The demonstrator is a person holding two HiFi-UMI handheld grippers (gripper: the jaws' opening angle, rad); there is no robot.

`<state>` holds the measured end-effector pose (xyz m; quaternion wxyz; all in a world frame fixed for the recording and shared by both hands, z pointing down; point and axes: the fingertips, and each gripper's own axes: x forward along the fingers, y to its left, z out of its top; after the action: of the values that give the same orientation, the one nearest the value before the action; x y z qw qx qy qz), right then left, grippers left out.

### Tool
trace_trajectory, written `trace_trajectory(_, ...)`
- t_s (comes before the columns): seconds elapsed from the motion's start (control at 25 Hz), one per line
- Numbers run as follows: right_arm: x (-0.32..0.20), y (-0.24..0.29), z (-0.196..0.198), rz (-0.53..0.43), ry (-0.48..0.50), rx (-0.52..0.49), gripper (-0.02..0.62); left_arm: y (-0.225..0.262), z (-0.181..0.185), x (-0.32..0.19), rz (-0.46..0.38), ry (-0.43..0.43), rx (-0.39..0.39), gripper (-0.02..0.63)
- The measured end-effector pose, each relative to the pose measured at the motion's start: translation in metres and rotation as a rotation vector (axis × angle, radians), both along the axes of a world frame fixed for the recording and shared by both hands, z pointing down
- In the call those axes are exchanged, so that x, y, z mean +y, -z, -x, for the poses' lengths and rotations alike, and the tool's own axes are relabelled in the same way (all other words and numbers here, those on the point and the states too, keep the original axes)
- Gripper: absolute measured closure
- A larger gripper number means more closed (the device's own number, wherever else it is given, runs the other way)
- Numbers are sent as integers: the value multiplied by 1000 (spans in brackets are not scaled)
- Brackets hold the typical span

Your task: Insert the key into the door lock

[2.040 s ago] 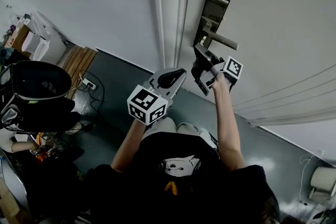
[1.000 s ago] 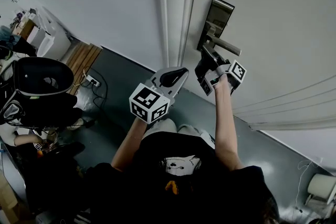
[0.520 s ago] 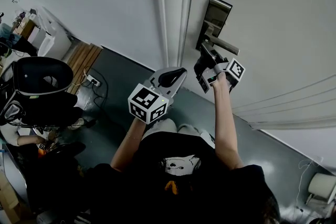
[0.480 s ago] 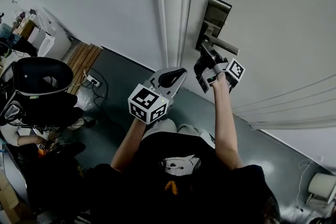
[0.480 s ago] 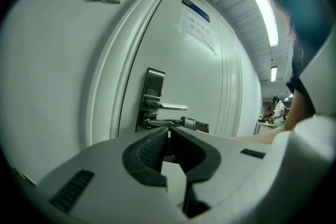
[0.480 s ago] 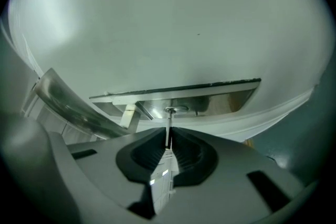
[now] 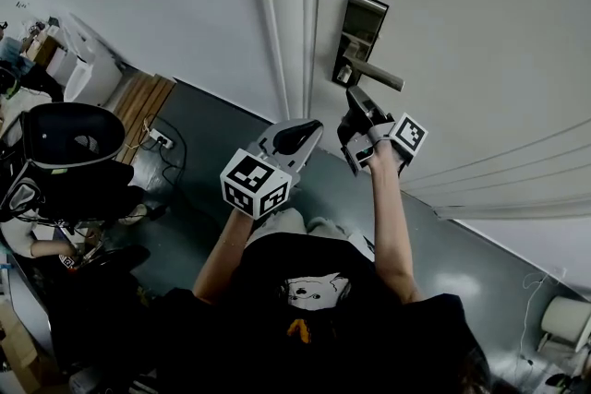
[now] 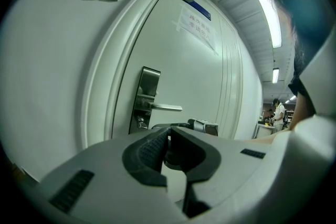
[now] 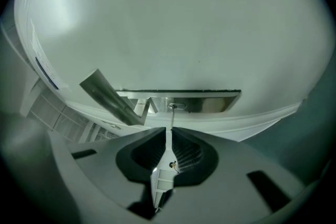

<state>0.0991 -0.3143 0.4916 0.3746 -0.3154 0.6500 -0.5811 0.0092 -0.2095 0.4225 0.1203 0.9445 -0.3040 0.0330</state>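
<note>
Paper notice [image 8: 197,29] on door [image 8: 202,78]: printed lines, too small to read. Blue plate [image 8: 196,7] above it: illegible.

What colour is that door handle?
The handle is shiny silver metal, clearest in the left gripper view.

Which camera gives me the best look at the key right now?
Right gripper view: the key runs straight from the shut right tool to the lock cylinder. Head and left gripper views don't show it.
</note>
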Motion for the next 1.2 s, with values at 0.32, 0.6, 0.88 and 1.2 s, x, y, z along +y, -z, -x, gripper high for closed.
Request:
trace_trajectory(0.32,46,12,-5,-20,47,78,571,2,-17,20,45,-4,-32,584)
trace_trajectory(0.6,80,-2,-9,-1,73,120,571,-11,-27,37,96,-7,-78,584)
trace_trajectory(0.88,108,-19,-11,23,80,145,571,-25,-29,48,139,-11,-126,584)
trace_trajectory(1.2,135,-14,-22,15,42,225,572,-26,-35,53,147,-60,-156,583)
